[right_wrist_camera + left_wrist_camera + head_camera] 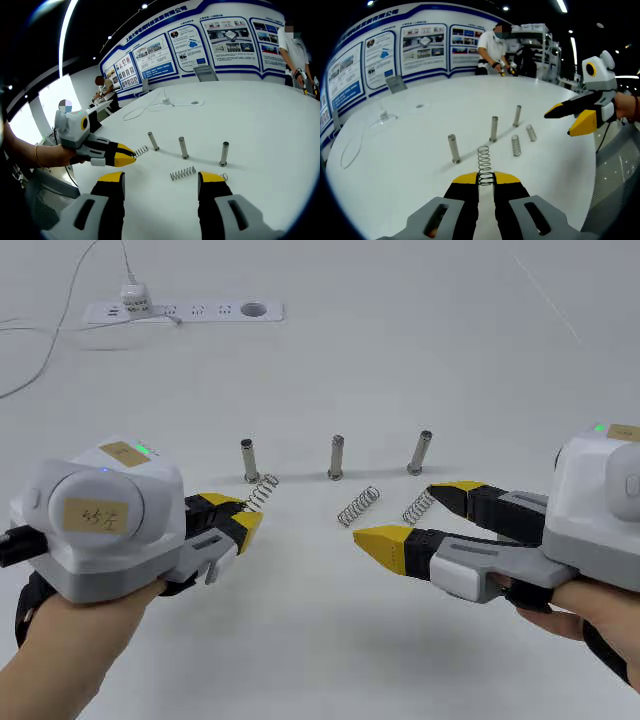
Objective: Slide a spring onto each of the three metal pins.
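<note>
Three metal pins stand upright in a row on the white table: left pin (249,460), middle pin (336,457), right pin (420,453). My left gripper (244,510) is shut on one end of a spring (262,492), whose free end points toward the left pin (453,148). A second spring (358,506) lies flat in front of the middle pin. A third spring (418,506) lies in front of the right pin. My right gripper (412,512) stands open, low over the table, its jaws either side of these two loose springs (182,173).
A white power strip (180,312) with a plugged-in charger (133,295) and cable lies at the table's far left. People stand at the far side of the room (492,47). Bare tabletop (320,640) stretches in front of the grippers.
</note>
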The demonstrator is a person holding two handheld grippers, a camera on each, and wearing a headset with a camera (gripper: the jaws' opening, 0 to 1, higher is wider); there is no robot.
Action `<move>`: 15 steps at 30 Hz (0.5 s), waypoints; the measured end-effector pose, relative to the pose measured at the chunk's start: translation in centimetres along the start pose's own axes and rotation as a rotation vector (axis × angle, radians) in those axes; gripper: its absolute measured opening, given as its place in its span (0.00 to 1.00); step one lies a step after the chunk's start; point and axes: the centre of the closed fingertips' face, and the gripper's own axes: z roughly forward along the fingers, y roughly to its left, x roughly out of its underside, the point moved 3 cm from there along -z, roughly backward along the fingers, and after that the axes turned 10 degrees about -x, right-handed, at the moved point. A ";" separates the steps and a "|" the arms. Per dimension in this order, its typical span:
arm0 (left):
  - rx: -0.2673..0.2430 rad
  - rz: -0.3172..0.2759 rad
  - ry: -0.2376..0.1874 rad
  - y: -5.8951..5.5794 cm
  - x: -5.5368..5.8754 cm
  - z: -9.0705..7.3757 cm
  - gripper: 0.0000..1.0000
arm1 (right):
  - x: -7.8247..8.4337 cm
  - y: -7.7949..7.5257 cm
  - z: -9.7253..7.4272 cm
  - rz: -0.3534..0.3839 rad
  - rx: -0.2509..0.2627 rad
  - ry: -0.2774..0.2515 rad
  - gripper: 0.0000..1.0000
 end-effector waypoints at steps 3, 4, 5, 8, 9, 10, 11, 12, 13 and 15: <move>0.014 -0.026 -0.021 -0.4 -0.2 -0.6 0.10 | -0.3 0.4 0.4 0.023 -0.012 -0.021 0.57; 0.015 -0.025 -0.027 -0.5 -0.3 -0.8 0.10 | -0.4 0.6 0.5 0.031 -0.018 -0.028 0.56; 0.020 -0.024 -0.038 -0.7 -0.5 -1.0 0.10 | -0.6 0.8 0.7 0.044 -0.025 -0.037 0.55; 0.035 -0.028 -0.067 -1.2 -1.2 -1.4 0.10 | -1.1 1.3 1.2 0.067 -0.041 -0.062 0.53; 0.037 -0.030 -0.076 -1.3 -1.4 -1.6 0.10 | -1.2 1.4 1.3 0.073 -0.046 -0.067 0.52; 0.042 -0.034 -0.085 -1.5 -1.7 -1.8 0.10 | -1.4 1.6 1.5 0.085 -0.053 -0.079 0.51; 0.043 -0.039 -0.092 -1.6 -1.8 -1.9 0.10 | -1.5 1.7 1.6 0.095 -0.060 -0.086 0.50; 0.042 -0.051 -0.095 -1.7 -2.0 -2.0 0.10 | -1.7 1.9 1.8 0.105 -0.068 -0.097 0.49; 0.047 -0.059 -0.096 -1.9 -2.1 -2.1 0.10 | -1.9 2.0 1.9 0.114 -0.071 -0.107 0.48; 0.057 -0.072 -0.109 -2.2 -2.5 -2.3 0.10 | -2.2 2.3 2.1 0.136 -0.084 -0.124 0.46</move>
